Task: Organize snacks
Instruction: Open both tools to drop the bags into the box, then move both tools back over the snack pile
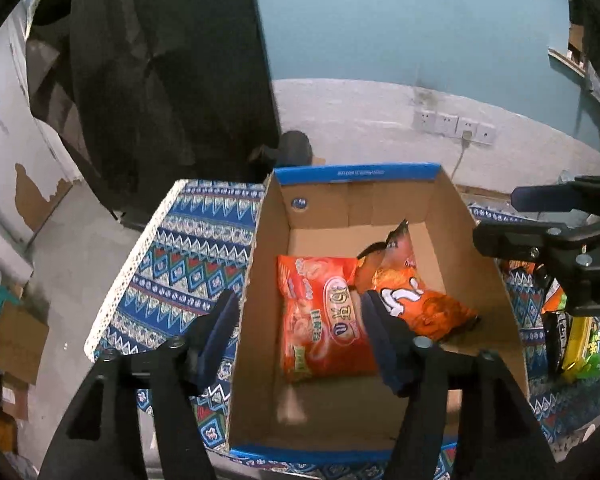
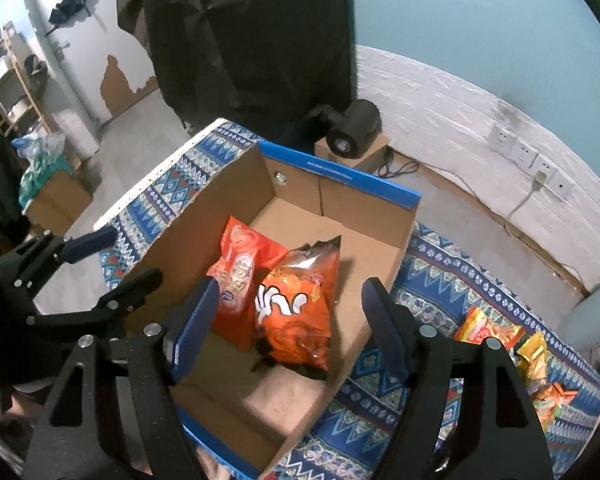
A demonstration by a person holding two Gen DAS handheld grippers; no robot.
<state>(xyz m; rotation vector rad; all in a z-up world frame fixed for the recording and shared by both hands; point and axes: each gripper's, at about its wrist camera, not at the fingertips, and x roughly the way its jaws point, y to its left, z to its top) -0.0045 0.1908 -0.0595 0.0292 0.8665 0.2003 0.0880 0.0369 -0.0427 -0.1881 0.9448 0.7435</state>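
An open cardboard box (image 1: 259, 280) with a blue rim stands on a patterned blue tablecloth; it also shows in the right wrist view (image 2: 404, 240). Inside lie a red-orange snack bag (image 1: 320, 320) (image 2: 235, 280) and an orange chips bag (image 1: 420, 300) (image 2: 295, 312) leaning on it. My left gripper (image 1: 300, 320) is open and empty, straddling the box's left wall. My right gripper (image 2: 289, 308) is open and empty above the box, over the orange chips bag. The right gripper also shows in the left wrist view (image 1: 540, 220), and the left gripper in the right wrist view (image 2: 99, 260).
More snack packets lie on the cloth right of the box (image 2: 500, 332) (image 1: 576, 340). A black device (image 2: 352, 124) sits on a small box behind the table. Wall sockets (image 1: 452, 124), a dark hanging cloth (image 1: 159, 80) and floor clutter (image 2: 43, 160) surround the table.
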